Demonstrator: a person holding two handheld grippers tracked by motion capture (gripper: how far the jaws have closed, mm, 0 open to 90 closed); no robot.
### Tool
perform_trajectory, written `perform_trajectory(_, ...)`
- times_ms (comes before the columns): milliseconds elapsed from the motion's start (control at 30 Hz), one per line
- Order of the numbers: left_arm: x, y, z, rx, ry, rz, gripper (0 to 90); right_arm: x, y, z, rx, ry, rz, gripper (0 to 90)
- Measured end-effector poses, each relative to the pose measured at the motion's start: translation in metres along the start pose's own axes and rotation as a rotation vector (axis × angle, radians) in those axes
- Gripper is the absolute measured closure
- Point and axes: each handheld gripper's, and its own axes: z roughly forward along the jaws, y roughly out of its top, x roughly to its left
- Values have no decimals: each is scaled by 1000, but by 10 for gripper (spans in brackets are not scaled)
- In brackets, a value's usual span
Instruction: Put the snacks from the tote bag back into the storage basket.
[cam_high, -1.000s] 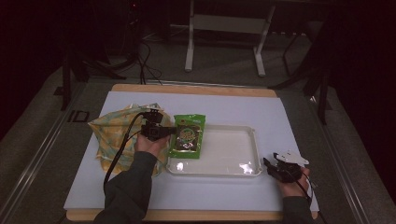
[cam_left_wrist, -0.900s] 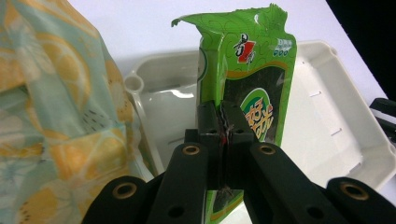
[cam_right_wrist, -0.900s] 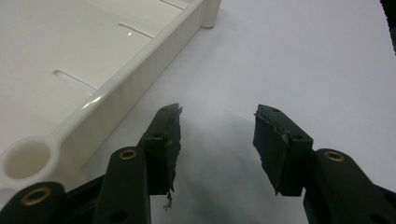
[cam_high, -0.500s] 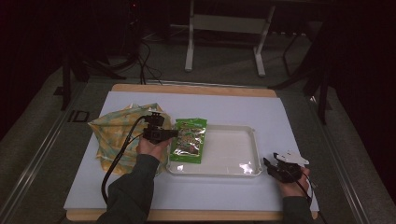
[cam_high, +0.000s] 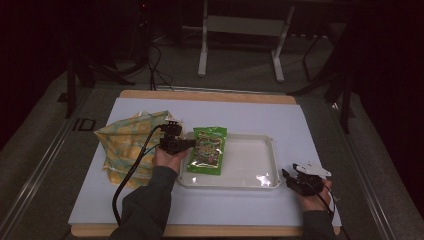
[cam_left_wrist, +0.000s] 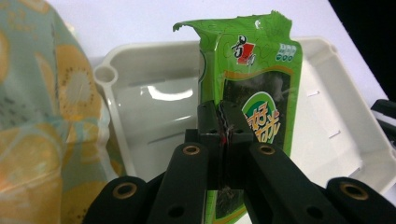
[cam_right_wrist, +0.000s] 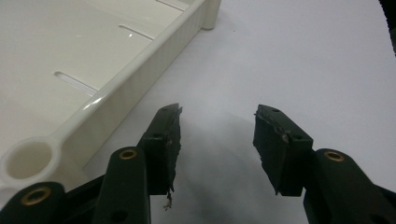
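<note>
The right gripper (cam_high: 289, 176) is resting at the near right, its jaws spread with nothing between them, probably waiting. Farther in, the left gripper (cam_left_wrist: 223, 126) is pinching one green snack packet (cam_left_wrist: 254, 88) by its edge, apparently setting it into the left end of the one white tray (cam_high: 250, 186). One patterned bag (cam_high: 125, 140) is lying to the left.
</note>
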Motion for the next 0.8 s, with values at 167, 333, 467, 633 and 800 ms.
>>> perform_trajectory(167, 6, -4, -2, 10, 15, -4, 890, 0, 0, 0, 1, -1, -2, 505)
perform_trajectory(333, 10, -7, -2, 14, 18, -21, 889, 0, 0, 0, 2, -2, -5, 504)
perform_trajectory(467, 22, -17, 3, 35, 2, -70, 886, 1, 0, 0, 3, -3, -5, 505)
perform_trajectory(633, 24, -19, 4, 41, 15, -65, 877, 0, 0, 1, 4, -3, -5, 505)
perform_trajectory(800, 23, -17, 4, 51, 26, -45, 834, 0, 0, 1, 4, -3, -5, 504)
